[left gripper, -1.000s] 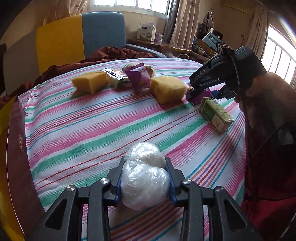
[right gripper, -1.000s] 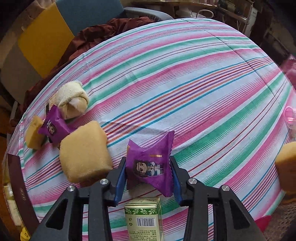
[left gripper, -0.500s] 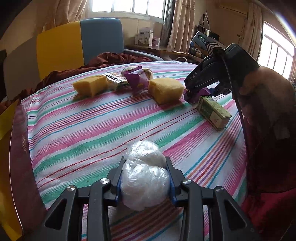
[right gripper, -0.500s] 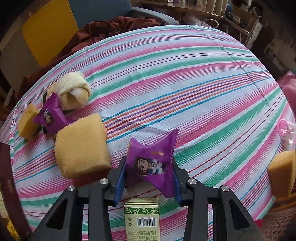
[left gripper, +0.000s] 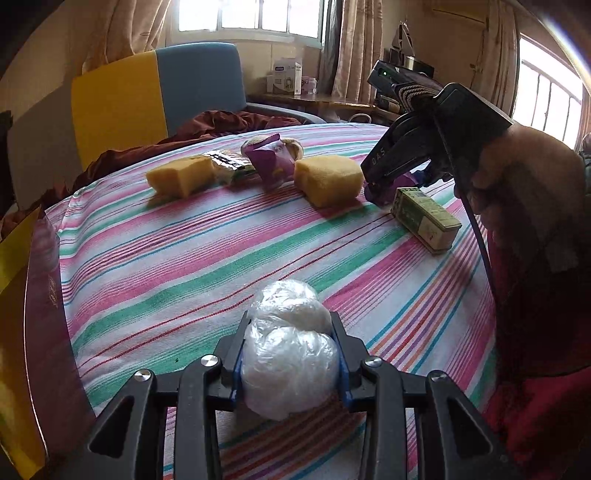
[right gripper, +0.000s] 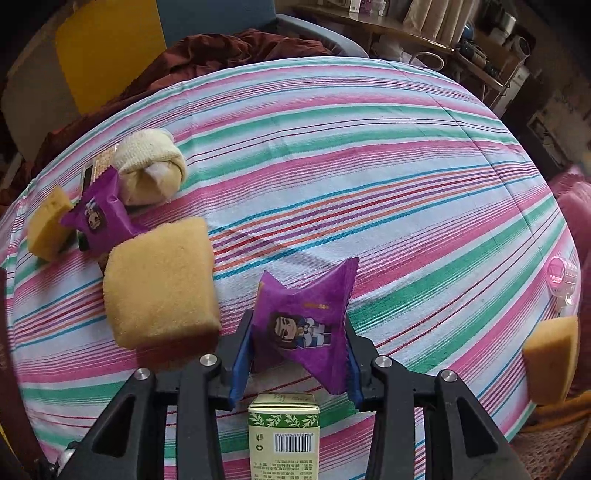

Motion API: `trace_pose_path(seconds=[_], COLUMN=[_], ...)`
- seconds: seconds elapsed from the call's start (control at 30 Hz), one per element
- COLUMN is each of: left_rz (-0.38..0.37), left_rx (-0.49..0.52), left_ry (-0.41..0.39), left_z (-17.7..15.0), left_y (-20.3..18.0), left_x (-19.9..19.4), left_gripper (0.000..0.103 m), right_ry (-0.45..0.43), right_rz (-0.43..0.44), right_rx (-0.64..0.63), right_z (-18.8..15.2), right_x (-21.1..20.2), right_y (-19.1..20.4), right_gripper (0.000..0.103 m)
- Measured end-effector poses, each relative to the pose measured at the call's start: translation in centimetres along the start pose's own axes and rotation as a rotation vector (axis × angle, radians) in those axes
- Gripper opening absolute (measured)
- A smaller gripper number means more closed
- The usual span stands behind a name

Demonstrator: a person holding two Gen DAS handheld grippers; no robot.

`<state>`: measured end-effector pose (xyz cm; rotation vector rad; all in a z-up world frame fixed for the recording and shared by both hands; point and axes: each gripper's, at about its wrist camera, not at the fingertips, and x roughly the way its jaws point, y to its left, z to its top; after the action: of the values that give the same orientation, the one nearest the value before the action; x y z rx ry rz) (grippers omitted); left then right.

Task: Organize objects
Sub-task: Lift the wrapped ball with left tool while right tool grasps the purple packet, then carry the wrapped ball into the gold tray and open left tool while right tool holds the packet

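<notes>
right tool (right gripper: pixel 299 354) carried the purple packet (right gripper: pixel 304 325) slightly farther from the sponge (right gripper: pixel 160 280).

- Daylight enters through the rear windows (left gripper: pixel 255 18) and a side window (left gripper: pixel 546 88), both blown out to white
- Soft shadows fall toward the camera beneath the sponge (left gripper: pixel 328 179) on the striped tablecloth (left gripper: pixel 184 258)
- Fisheye bending curves the edges, corners vignette black
- Right wrist view is dimmer, slightly soft

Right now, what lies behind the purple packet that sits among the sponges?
Behind the purple packet lies a cream cloth bundle and a foil wrapper, partly covered; what is beneath stays hidden.
</notes>
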<state>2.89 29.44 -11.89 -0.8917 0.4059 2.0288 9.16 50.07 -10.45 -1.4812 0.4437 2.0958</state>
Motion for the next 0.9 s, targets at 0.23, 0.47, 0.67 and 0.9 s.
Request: trace_pose_path(seconds=[0.23, 0.47, 0.67, 0.9], left_rz=[0.009, 0.002, -0.070, -0.043], left_rx=[0.010, 0.004, -0.030, -0.135], left_ry=[-0.004, 0.002, 0.002, -0.161], left_z=[-0.1, 0.0, 1.4, 5.8], left_y=[-0.1, -0.1, 0.0, 5.8], left_x=[-0.1, -0.1, -3.6, -12.4], left_gripper=[0.037, 0.036, 0.035, 0.035], right_ry=[-0.003, -0.005, -0.007, -0.009], right_rz=[-0.010, -0.010, -0.010, -0.013], right_rx=[-0.011, -0.012, -0.012, -0.014], right_z=[-0.8, -1.3, -1.2, 0.7], right_x=[-0.3, -0.6, -1.0, -0.2], right_y=[-1.0, -2.3, -2.2, -1.6], right_gripper=[0.043, 0.042, 0.042, 0.042])
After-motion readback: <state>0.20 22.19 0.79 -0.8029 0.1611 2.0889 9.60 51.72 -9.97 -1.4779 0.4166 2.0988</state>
